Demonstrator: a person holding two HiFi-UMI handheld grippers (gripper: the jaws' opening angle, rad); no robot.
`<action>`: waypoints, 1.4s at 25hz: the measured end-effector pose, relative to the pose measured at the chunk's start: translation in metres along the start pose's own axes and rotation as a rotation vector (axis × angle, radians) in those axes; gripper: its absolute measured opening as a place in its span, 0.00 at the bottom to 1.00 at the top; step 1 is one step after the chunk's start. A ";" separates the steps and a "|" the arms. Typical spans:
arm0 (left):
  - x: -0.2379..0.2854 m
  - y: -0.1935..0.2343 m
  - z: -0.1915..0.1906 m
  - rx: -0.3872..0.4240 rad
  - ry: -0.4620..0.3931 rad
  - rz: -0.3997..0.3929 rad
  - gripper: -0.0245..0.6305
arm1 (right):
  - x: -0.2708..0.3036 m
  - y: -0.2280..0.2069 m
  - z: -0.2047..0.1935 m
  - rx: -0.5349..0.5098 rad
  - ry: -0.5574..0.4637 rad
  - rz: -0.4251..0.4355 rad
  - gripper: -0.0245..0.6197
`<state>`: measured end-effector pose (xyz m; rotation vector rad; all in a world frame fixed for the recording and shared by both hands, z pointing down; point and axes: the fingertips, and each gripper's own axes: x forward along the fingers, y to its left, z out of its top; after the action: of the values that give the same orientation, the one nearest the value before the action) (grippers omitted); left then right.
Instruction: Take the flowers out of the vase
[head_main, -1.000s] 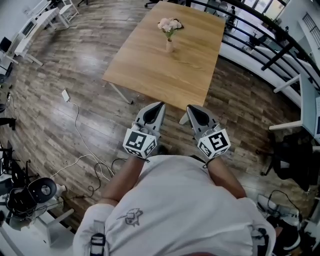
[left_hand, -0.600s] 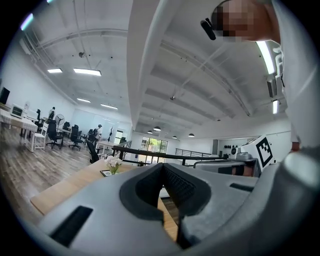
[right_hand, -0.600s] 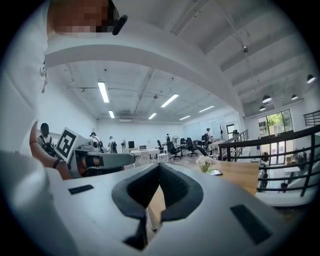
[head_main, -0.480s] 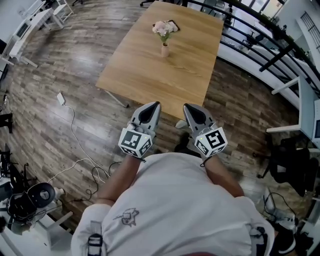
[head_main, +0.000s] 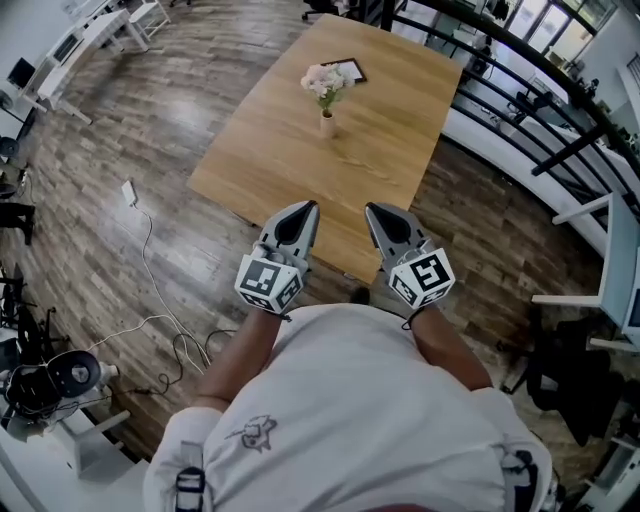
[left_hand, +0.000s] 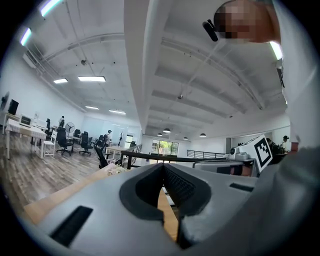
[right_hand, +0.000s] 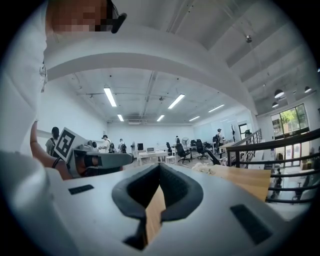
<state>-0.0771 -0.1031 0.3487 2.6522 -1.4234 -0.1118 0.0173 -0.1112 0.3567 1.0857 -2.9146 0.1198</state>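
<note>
Pale pink blooms on thin green stems: flowers (head_main: 322, 79), one small bunch, upright in the vase (head_main: 327, 124).

Location: far half of the wooden table (head_main: 290, 170), well apart from both tools. A dark-framed flat item (head_main: 345, 70) lies just beyond the bunch.

Vase: small, light-coloured and narrow. It stands alone on bare wood.

Left tool (head_main: 306, 208): held level near the table's near edge. Its jaws are closed together with nothing between them; only table wood shows through the gap below the pads.

Right tool (head_main: 376, 210): beside the left, also level, with its jaws closed and empty.

Handling, judged: the flowers look very light and soft. The heads would crush or shed under pressure and the stems would bend, so a gentle grip is called for.

Hold point, judged: the bundled stems just above the vase mouth, below the blooms. The vase looks light enough to tip or to lift along with the stems. One tool on its body would steady it while the other draws the bunch straight up.

Task status, judged: not begun. The flowers sit in the vase and the tools are out of reach of it.
</note>
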 end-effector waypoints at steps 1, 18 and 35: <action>0.006 0.000 0.001 0.005 -0.002 0.010 0.04 | 0.000 -0.008 0.001 0.001 -0.002 0.007 0.04; 0.071 0.033 0.002 0.033 0.043 0.050 0.04 | 0.044 -0.079 -0.011 0.078 0.042 0.013 0.05; 0.137 0.139 -0.049 -0.059 0.159 -0.020 0.04 | 0.162 -0.139 -0.065 0.116 0.187 -0.092 0.15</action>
<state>-0.1097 -0.2894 0.4170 2.5643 -1.3231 0.0538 -0.0144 -0.3161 0.4389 1.1539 -2.7164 0.3703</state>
